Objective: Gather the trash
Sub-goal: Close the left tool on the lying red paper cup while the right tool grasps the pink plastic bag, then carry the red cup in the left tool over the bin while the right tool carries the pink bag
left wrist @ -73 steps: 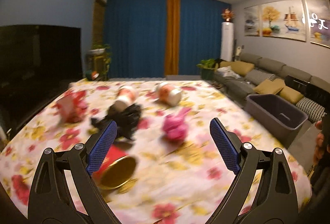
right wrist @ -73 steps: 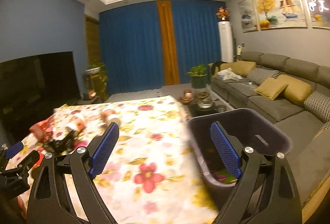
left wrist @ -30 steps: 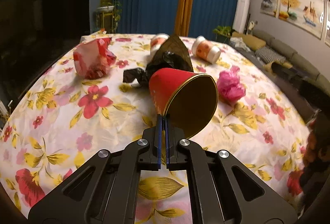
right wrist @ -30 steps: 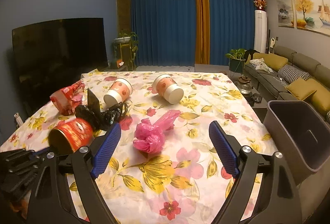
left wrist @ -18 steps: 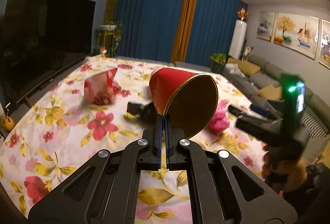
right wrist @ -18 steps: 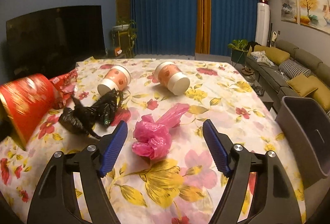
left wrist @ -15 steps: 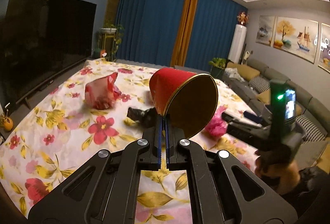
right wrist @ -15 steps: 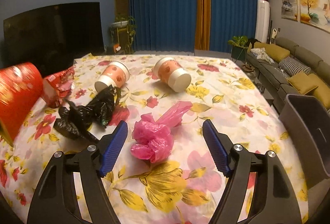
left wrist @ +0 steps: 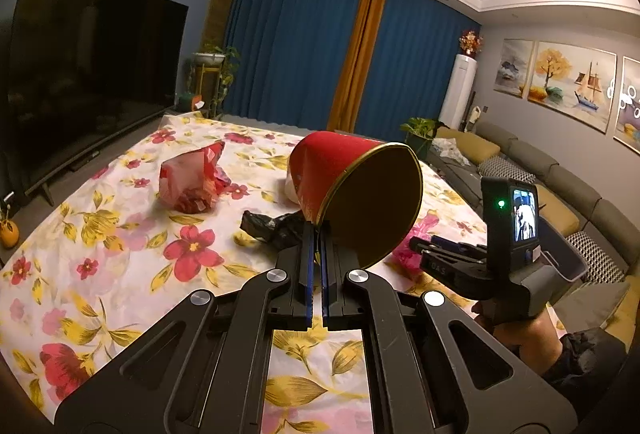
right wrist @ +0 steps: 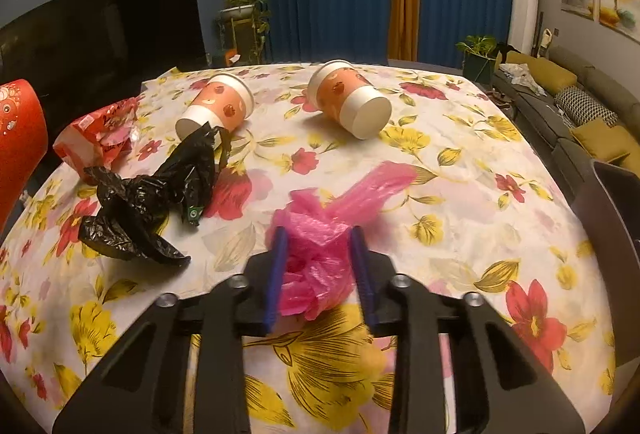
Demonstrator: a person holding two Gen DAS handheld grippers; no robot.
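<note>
The right gripper (right wrist: pixel 318 270) was closing around the pink bag (right wrist: pixel 320 254) lying between its jaws near the worktop's (right wrist: pixel 460 202) front edge, while the left gripper (left wrist: pixel 315 274), clamped tight, held the red cup (left wrist: pixel 352 190) aloft.

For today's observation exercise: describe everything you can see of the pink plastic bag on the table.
The pink plastic bag is thin, glossy, translucent film, crumpled into a loose wad with one twisted tail trailing up and to the right. It lies on the floral tablecloth, apart from the other litter. The right gripper is closing around the wad, its blue pads flanking both sides.
</note>
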